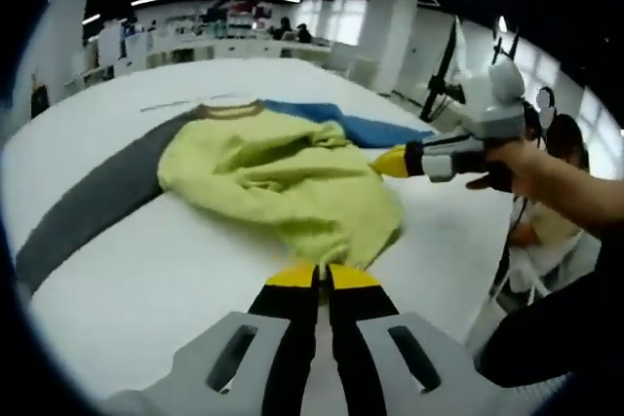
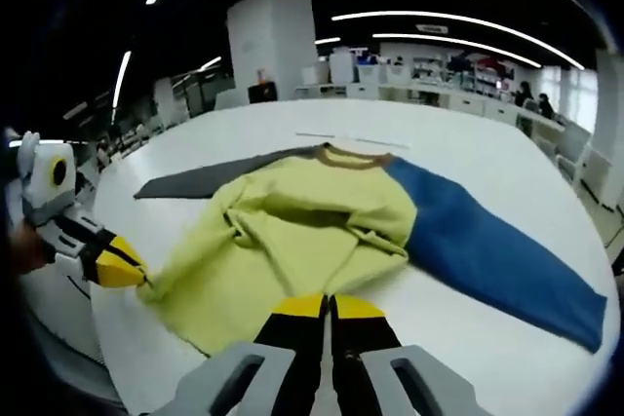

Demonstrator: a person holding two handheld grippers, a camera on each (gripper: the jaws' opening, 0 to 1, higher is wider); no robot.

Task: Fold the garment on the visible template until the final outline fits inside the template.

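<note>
A yellow-green sweater (image 1: 283,182) with a tan collar (image 1: 229,110) lies rumpled on the white table (image 1: 146,280). Its body is bunched up over itself. Its grey sleeve (image 1: 97,197) stretches one way and its blue sleeve (image 1: 385,131) the other. My left gripper (image 1: 323,277) is shut on the near edge of the sweater's body. In the left gripper view the right gripper (image 1: 388,162) comes in from the right, pinching the sweater's side. In the right gripper view my right gripper (image 2: 328,305) is shut on the sweater (image 2: 292,241), and the left gripper (image 2: 125,267) holds a corner at the left.
A faint line (image 2: 341,139) is marked on the table beyond the collar. A person's hand (image 1: 526,168) holds the right gripper, and another person (image 1: 561,143) sits past the table's right edge. Benches (image 1: 224,41) and a white pillar (image 2: 273,46) stand far behind.
</note>
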